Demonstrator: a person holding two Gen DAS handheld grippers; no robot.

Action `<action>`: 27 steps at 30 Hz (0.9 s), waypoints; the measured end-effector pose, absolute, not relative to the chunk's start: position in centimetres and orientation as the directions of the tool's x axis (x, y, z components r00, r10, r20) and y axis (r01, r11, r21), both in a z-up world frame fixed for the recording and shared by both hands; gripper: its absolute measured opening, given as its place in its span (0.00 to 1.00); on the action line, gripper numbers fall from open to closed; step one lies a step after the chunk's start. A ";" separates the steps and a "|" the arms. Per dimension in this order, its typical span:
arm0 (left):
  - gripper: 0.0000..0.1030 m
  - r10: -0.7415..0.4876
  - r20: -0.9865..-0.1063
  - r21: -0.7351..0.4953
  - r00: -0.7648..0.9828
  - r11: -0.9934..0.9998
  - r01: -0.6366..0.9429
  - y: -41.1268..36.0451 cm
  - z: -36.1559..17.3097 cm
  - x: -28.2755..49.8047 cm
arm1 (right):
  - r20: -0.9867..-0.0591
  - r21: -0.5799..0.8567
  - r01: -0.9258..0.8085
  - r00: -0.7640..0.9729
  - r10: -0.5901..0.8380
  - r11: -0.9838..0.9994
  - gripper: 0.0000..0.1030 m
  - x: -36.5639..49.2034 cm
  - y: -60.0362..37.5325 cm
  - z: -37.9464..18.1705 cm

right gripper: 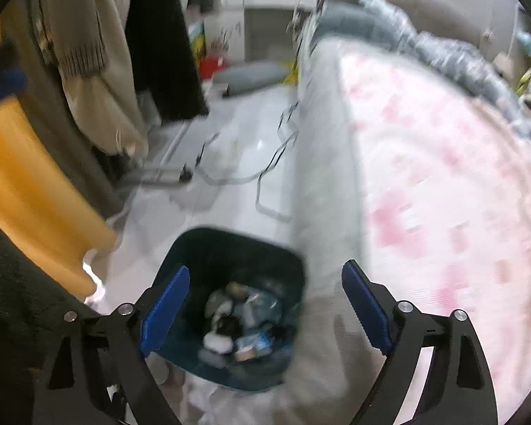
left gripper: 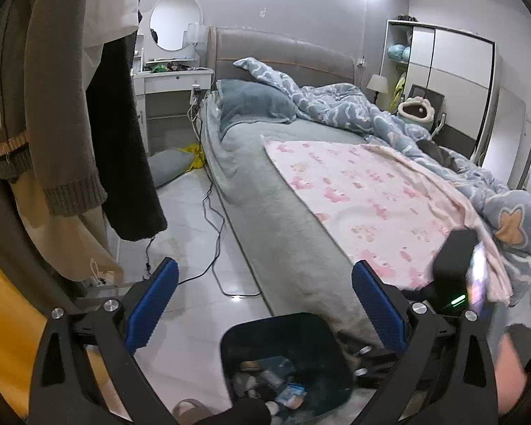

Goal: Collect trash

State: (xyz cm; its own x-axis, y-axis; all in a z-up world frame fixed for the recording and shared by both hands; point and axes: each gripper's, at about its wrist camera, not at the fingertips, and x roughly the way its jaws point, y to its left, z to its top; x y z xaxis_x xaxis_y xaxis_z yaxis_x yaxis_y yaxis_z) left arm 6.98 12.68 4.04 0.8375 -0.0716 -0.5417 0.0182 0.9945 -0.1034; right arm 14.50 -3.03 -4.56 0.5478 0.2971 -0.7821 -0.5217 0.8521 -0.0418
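With both grippers, left point(left gripper: 265, 304) and right point(right gripper: 265, 308), jaws wide and empty above the bin point(right gripper: 194, 244), I judge I'm between pickups and must find more trash.

1 trash bin point(left gripper: 283, 336), 1 bed point(left gripper: 272, 177), 1 round mirror point(left gripper: 175, 21), 2 open grippers

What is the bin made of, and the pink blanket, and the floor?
The bin looks like dark, smooth plastic: thin, rigid walls with rounded corners. The pink blanket seems soft woven or fleecy cloth, since it drapes and wrinkles. The floor looks like glossy pale tile, with grout lines and reflected light.
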 end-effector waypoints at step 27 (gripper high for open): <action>0.97 0.003 -0.453 0.001 0.892 1.000 -0.003 6.5 3.9 1.9 | -0.374 0.040 -0.322 0.873 0.313 0.946 0.97 2.8 -24.8 6.7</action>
State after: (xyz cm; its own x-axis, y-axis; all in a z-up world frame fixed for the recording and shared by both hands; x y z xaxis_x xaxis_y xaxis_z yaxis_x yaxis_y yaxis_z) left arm 1.94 6.48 3.90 0.8916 0.0029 -0.4529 -0.0026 1.0000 0.0012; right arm 2.76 -24.81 6.69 0.8727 0.3135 -0.3744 -0.3224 0.9457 0.0404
